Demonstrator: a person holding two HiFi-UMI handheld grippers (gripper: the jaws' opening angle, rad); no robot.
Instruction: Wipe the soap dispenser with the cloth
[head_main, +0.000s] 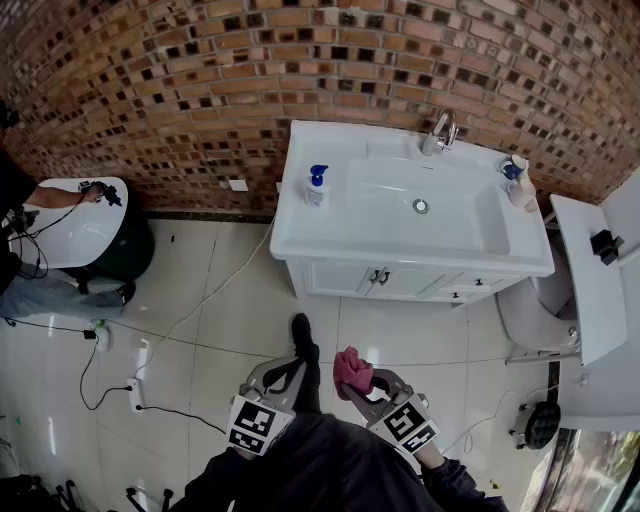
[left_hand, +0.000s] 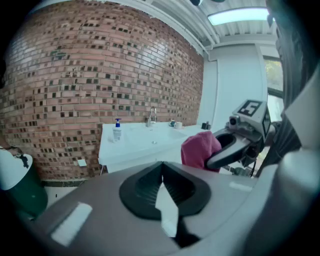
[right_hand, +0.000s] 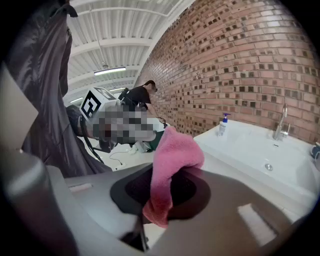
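The white soap dispenser with a blue pump (head_main: 316, 186) stands on the left end of the white basin counter (head_main: 300, 235), well ahead of both grippers and touched by neither. The right gripper (head_main: 362, 385) is clamped on a pink terry cloth (head_main: 352, 371), which bunches above its jaws and hangs loose below them. Just to its left, the left gripper (head_main: 283, 373) has its jaws pressed together on nothing.

The dispenser looks light and sits near the counter's edge, so a one-sided wipe with nothing steadying it could tip it or push it off. The cloth is pinched at a fold and could pull free when dragged. A similar blue-topped bottle (head_main: 516, 180) stands ahead and far to the right and could be mistaken for the target.
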